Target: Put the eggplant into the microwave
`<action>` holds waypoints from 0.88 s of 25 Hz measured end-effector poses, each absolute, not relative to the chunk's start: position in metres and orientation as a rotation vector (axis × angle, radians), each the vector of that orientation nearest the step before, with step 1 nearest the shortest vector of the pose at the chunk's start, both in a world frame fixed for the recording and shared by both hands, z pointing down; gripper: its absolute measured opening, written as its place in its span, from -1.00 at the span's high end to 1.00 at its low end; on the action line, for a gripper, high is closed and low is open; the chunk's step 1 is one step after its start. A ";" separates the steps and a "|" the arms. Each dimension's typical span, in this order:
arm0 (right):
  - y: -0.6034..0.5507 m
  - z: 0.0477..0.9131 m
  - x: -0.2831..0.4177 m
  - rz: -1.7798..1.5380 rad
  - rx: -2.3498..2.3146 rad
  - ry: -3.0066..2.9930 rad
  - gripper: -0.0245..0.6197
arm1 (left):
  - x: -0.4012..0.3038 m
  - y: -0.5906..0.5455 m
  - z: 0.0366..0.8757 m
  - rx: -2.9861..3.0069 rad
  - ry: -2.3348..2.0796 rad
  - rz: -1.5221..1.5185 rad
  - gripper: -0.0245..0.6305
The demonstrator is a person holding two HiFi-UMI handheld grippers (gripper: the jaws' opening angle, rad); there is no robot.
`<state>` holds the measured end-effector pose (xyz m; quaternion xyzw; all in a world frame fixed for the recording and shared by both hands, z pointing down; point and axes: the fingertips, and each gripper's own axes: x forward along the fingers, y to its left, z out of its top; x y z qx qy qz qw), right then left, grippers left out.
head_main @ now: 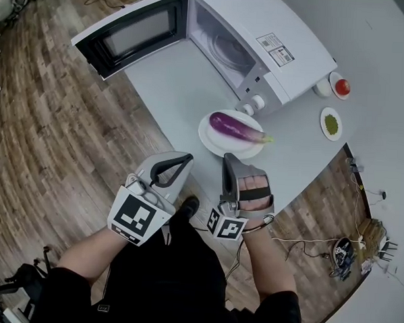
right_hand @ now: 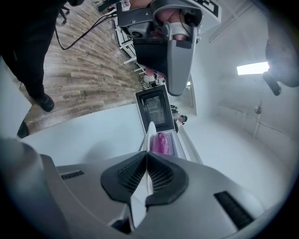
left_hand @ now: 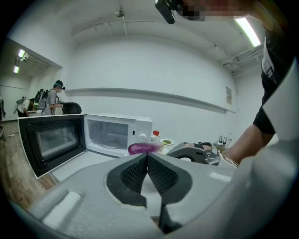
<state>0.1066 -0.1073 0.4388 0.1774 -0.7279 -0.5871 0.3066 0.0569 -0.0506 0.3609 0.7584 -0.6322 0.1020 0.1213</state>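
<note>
A purple eggplant (head_main: 236, 127) lies on a white plate (head_main: 207, 134) on the white table, just in front of the open microwave (head_main: 262, 46). The microwave door (head_main: 134, 32) swings out to the left. My right gripper (head_main: 230, 157) is at the plate's near rim. In the right gripper view, the right gripper (right_hand: 147, 154) is shut on the thin plate edge (right_hand: 150, 135), with the eggplant (right_hand: 161, 143) beyond. To the left of the plate, my left gripper (head_main: 186, 158) is apart from it. The left gripper (left_hand: 147, 155) is shut with nothing in it and faces the eggplant (left_hand: 142, 148).
To the right of the microwave stand a small dish holding something red (head_main: 341, 86), a white cup (head_main: 322, 87) and a dish of something green (head_main: 331, 124). The table's near edge (head_main: 302, 190) runs close by the person's body. Cables lie on the wooden floor (head_main: 332, 249).
</note>
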 end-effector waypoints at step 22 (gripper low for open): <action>-0.121 0.415 -0.032 -1.463 0.671 -1.819 0.86 | -0.090 -0.074 0.343 2.451 -1.691 0.387 0.90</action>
